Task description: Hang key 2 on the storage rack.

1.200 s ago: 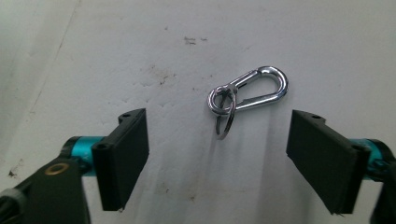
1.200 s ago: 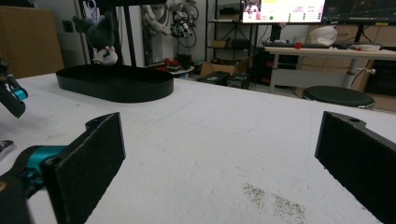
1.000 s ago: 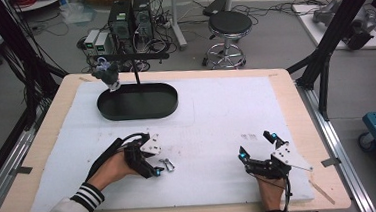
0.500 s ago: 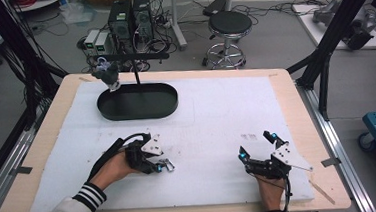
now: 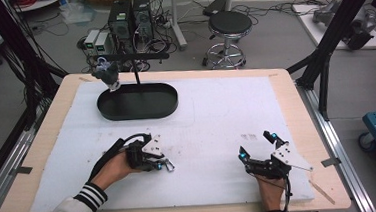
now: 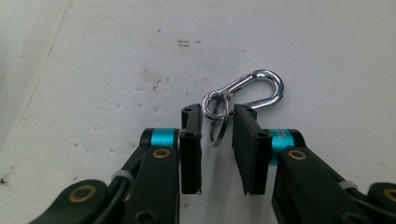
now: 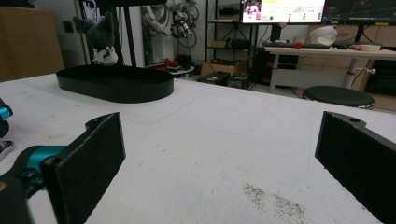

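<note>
A silver carabiner (image 6: 264, 88) with a key ring (image 6: 215, 105) on its end lies on the white mat (image 5: 216, 114). My left gripper (image 6: 217, 112) lies low over it, and its jaws have just been closing. The ring stands between the two pads with a small gap left on each side. In the high view the left gripper (image 5: 161, 165) is at the front left with the carabiner (image 5: 169, 166) at its tips. My right gripper (image 5: 256, 146) rests at the front right, jaws wide apart. Nothing lies between the jaws of that right gripper (image 7: 219, 140).
A black oval tray (image 5: 172, 106) sits at the back left of the table, also seen in the right gripper view as the tray (image 7: 116, 88). A small grey plush toy (image 5: 107, 74) hangs over it from a black stand (image 5: 134, 73). A stool (image 5: 228, 25) stands beyond the table.
The left gripper's jaws have drawn closer together around the carabiner's ring. Both hands have stayed where they were.
</note>
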### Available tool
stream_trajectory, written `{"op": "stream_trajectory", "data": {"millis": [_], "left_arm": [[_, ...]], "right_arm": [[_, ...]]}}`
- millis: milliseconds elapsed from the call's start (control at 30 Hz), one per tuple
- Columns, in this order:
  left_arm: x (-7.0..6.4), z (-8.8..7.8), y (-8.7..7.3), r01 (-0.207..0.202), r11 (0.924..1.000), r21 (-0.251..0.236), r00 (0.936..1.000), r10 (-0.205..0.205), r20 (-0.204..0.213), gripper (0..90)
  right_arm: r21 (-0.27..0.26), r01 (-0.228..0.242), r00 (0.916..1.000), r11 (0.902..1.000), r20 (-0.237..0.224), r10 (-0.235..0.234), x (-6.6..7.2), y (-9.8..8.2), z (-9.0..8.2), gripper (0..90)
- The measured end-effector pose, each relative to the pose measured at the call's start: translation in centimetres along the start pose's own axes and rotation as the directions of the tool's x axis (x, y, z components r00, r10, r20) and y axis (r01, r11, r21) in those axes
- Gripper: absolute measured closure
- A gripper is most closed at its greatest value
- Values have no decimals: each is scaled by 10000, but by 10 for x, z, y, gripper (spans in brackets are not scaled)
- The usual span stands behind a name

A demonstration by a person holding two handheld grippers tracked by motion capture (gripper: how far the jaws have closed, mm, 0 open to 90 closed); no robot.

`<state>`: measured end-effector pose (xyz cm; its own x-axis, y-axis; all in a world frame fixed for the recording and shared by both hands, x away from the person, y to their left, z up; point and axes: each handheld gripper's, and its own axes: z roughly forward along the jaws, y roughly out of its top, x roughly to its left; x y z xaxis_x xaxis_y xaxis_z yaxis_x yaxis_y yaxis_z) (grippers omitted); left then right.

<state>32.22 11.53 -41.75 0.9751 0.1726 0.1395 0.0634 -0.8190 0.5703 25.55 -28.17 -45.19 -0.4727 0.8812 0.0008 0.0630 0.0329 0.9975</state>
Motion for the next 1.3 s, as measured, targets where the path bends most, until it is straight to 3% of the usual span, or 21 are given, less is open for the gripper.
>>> {"op": "stream_trajectory", "data": {"millis": [400,767,1000,1133,1300], "left_arm": [[-1,1,0,-112,9999,21,9998,112,-144,864],[0,-2,1,-24,10000,-37,9998,23,-176,876],[3,-12,0,282,9973,-671,9980,-319,-551,878],[7,-20,-1,539,9920,-1144,9964,-610,-594,879],[12,-32,-3,1055,9735,-2030,9901,-1218,-699,880]], "right_arm": [[20,-40,10000,10000,19,40,0,0,0,8],[21,-50,10000,10000,22,50,0,0,0,8],[20,-49,10000,10000,26,49,0,0,0,8],[20,-53,10000,10000,21,53,0,0,0,8],[17,-53,10000,10000,24,53,0,0,0,8]]}}
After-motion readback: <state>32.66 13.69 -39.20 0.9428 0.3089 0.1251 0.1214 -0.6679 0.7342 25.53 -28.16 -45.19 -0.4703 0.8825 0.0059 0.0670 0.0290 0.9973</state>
